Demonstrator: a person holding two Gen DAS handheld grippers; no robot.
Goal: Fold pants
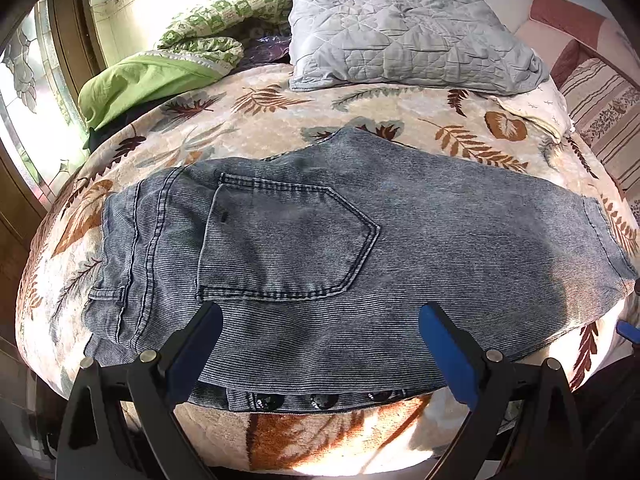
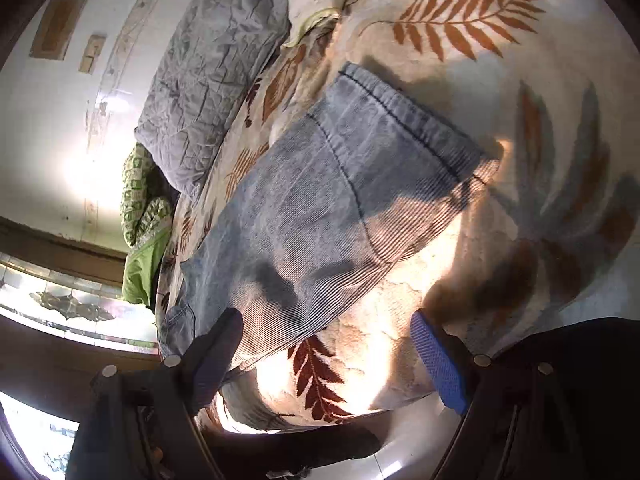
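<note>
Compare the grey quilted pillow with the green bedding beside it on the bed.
The grey quilted pillow is plain pale grey with stitched quilting; the green bedding is lime with a checked floral print. The pillow lies flat and squarish; the bedding is bunched in a heap nearer the window. Both rest on the leaf-print blanket, beyond the jeans.

One pair of pants (image 1: pixel 320 248) is counted, lying on one bed (image 1: pixel 260 112) at the centre of the frame. One back pocket (image 1: pixel 288 240) is seen on them, left of centre. Three dark buttons (image 1: pixel 322 401) are counted along their lower edge. One grey quilted pillow (image 1: pixel 400 36) is seen at the top, one green blanket (image 1: pixel 192 40) at the upper left, and one striped cloth (image 1: pixel 600 112) at the right edge. Two grippers are counted, the left gripper (image 1: pixel 322 320) and the right gripper (image 2: pixel 326 326), each with two fingers.
</note>
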